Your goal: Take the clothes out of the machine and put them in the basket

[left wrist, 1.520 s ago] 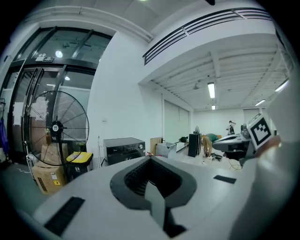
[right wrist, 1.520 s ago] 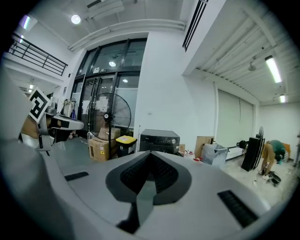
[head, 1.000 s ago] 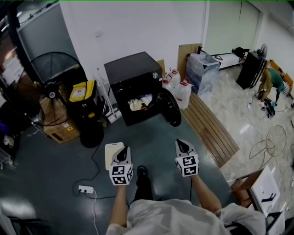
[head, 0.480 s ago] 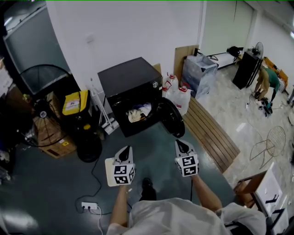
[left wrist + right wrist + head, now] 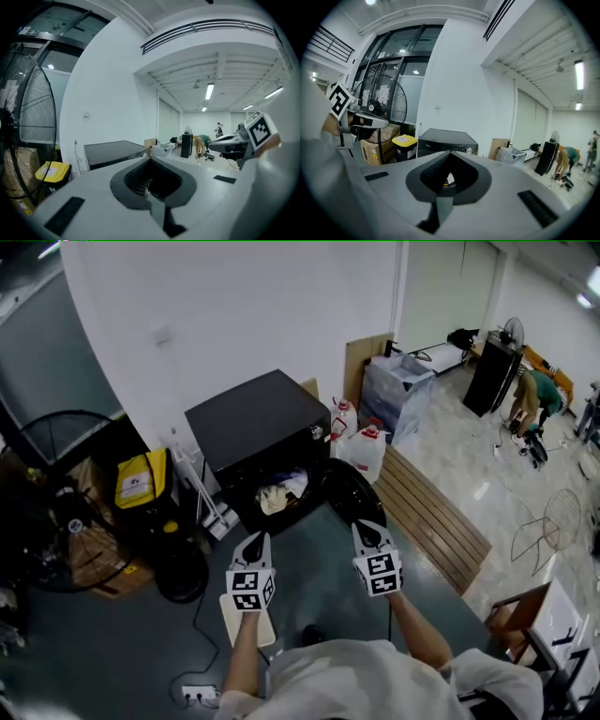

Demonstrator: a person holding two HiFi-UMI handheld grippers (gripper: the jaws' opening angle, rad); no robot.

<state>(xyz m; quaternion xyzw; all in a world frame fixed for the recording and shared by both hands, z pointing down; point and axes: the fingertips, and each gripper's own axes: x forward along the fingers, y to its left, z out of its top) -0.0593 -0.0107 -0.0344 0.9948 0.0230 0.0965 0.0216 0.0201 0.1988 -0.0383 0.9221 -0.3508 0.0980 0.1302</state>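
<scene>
While both claws hang short of the machine (image 5: 258, 423), let's sweep across. Left of the machine stands a yellow-lidded bin (image 5: 137, 486), well clear of the action. In front of the machine, a touch left of its opening, the left claw (image 5: 254, 543) is pinched closed with nothing in it. Further out from the machine, on the floor, lies a pale rectangular thing (image 5: 229, 620). My guess is that's the basket, though the arm hides part of it.

Right in the machine's open mouth sit the clothes (image 5: 281, 491), a pale crumpled heap, none of it out yet. The door (image 5: 352, 498) hangs wide to the right of that opening. The right claw (image 5: 366, 532) sits just in front of the door, jaws together as well, carrying nothing.

So what makes this reach a good one? Both claws want to spread before they enter the machine. The right one should steer left of the door's rim. Go for the top fold of the heap, bite deep into the fabric, and draw it straight out of the machine so nothing snags on the opening's edge.
</scene>
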